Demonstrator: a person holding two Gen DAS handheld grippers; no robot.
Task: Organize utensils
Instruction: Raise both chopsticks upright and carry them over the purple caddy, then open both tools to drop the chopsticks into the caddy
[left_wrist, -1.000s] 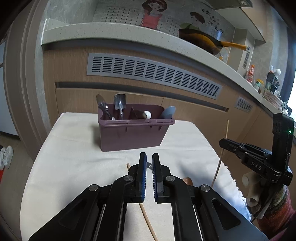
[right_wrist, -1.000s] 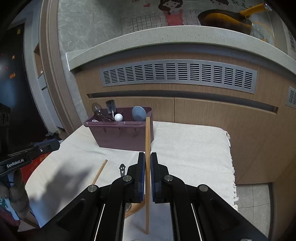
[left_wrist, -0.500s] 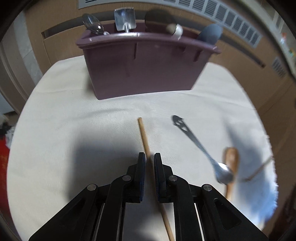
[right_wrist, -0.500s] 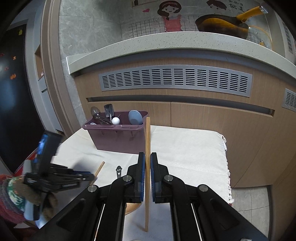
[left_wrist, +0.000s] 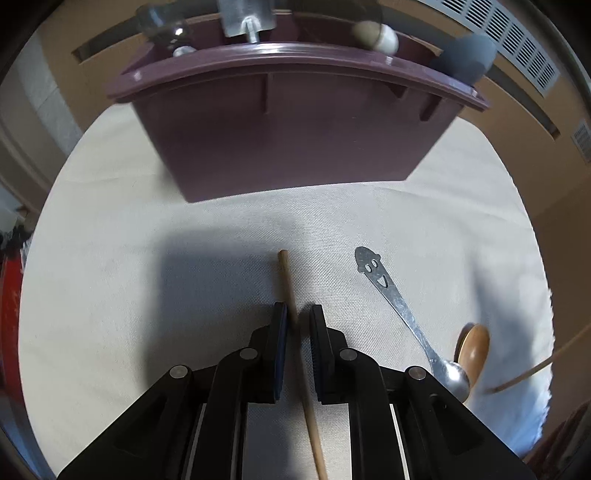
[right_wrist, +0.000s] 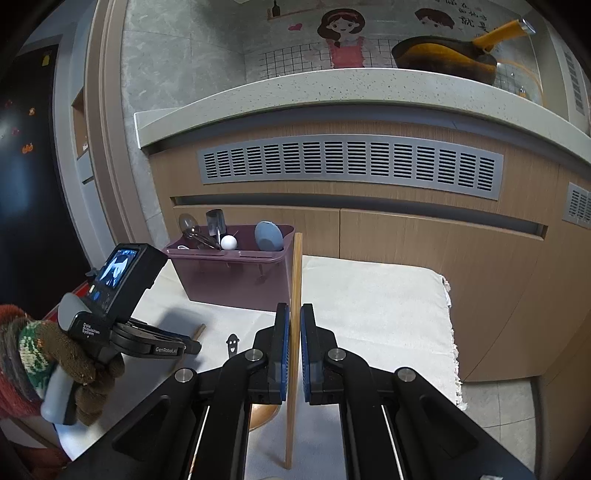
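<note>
A wooden chopstick (left_wrist: 285, 273) lies on the white cloth, pointing toward the purple utensil caddy (left_wrist: 295, 140). My left gripper (left_wrist: 296, 317) points steeply down over it, open a little, with the chopstick between its pads and a gap on the right side. To its right lie a metal spoon with a smiley handle (left_wrist: 391, 299) and a wooden spoon (left_wrist: 474, 343). My right gripper (right_wrist: 291, 321) is shut on a second chopstick (right_wrist: 296, 266), held upright above the table's near right part. The caddy (right_wrist: 236, 280) holds several utensils.
A gloved hand (right_wrist: 74, 365) holds the left gripper (right_wrist: 192, 345) at the table's left. The cloth-covered table (right_wrist: 388, 306) ends in a frayed edge on the right, with a wooden cabinet front and grey vent (right_wrist: 351, 166) behind. A pan (right_wrist: 443, 55) sits on the counter above.
My left gripper tipped down and dropped onto the table, now straddling the lying chopstick with its jaws slightly wider. The right gripper stayed put with its chopstick.
</note>
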